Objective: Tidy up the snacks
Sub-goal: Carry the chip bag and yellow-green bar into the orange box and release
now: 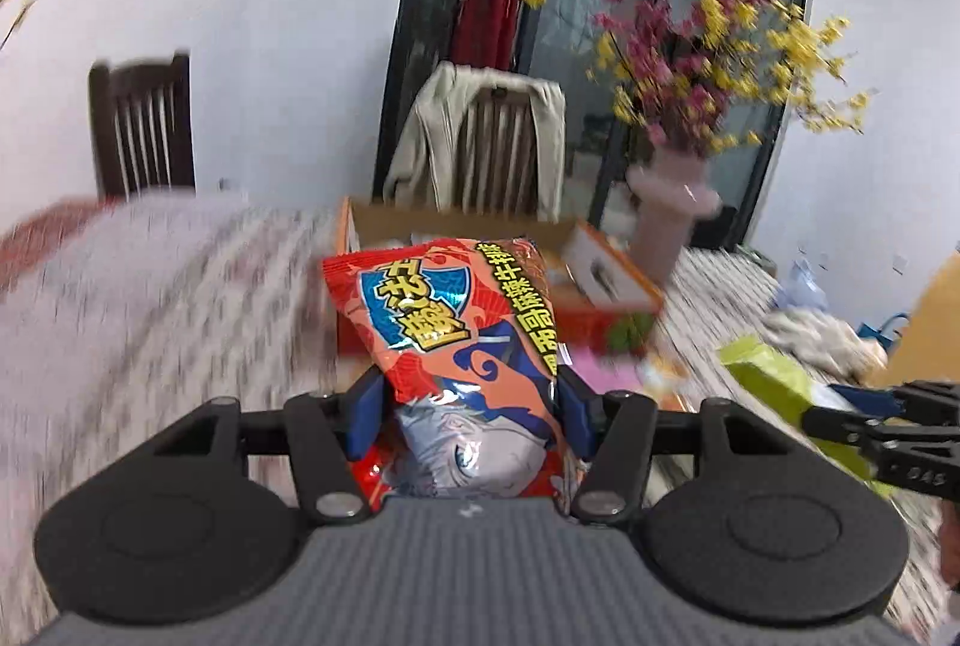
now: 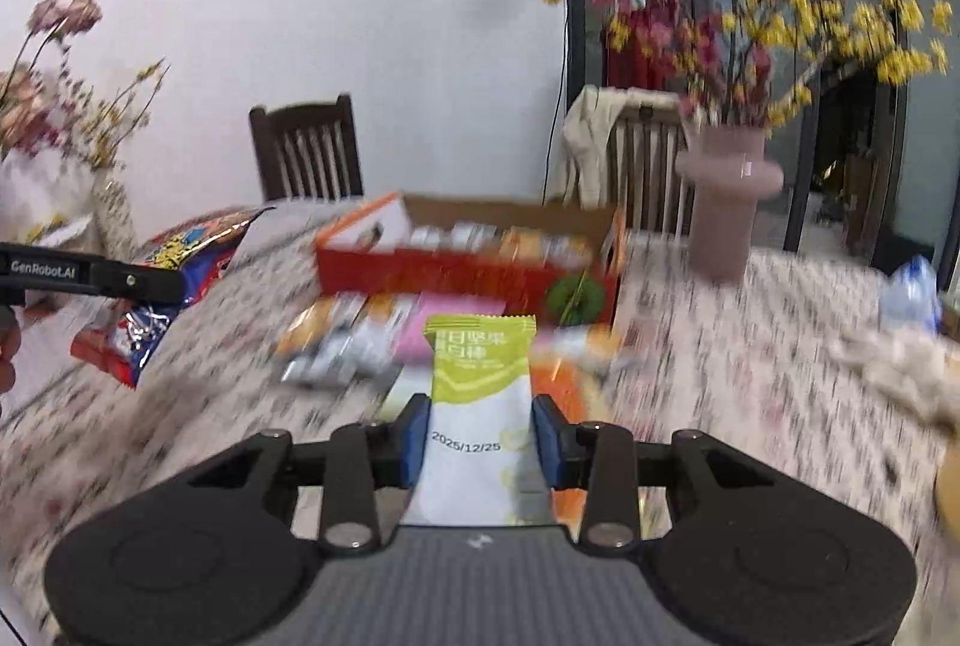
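While both grippers carry loads, your left gripper (image 1: 468, 409) clamps the red snack bag (image 1: 456, 340) low down, leaving most of it above and ahead of the pads, so it could flop or slide free. Your right gripper (image 2: 480, 433) pinches the green-and-white bar packet (image 2: 480, 394) across its slick middle; a twist could loosen it. Straight ahead of both sits the orange box (image 2: 468, 268), with loose packets (image 2: 342, 340) before it that a low approach could scatter.
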